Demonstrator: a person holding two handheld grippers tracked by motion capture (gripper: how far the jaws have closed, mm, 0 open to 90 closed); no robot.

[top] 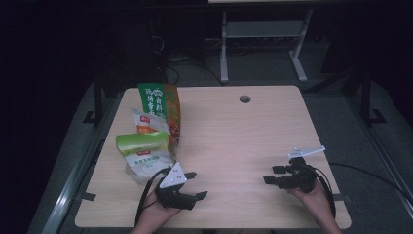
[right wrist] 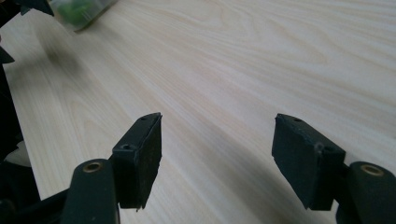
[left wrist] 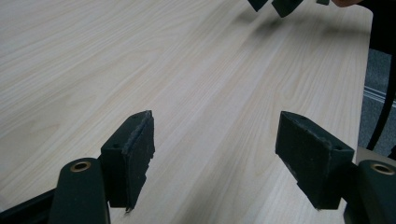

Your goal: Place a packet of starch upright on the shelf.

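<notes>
Table [top: 234, 131]: a pale wood-grain table with rounded corners, seen from above your side; a small round hole [top: 245, 99] sits near its far edge, and the room around it is dark.

Snack bags: a cluster stands and leans at the left of the table — a tall green and orange bag [top: 160, 109] at the back, a white and orange packet [top: 147, 122] in front of it, and a green-topped white bag [top: 144, 155] nearest you.

Left tongs [top: 196, 185]: your left hand [top: 155, 214] holds them low over the near left part of the table, just to the right of the green-topped white bag, pointing right toward the middle. A grey three-cornered plate rides on top and a black cable loops down beside your hand. From the left gripper view [left wrist: 215, 147] the two black pads are spread wide apart with only bare wood between them — released, grasping nothing.

Right tongs [top: 272, 174]: your right hand [top: 314, 195] holds them over the near right part of the table, pointing left toward the other pair, well apart from it. From the right gripper view [right wrist: 217, 149] the pads also stand wide apart over bare wood — released, grasping nothing.

Far corner of the right gripper view: a blurred green and clear bag edge [right wrist: 81, 11] lies at the upper left.
</notes>
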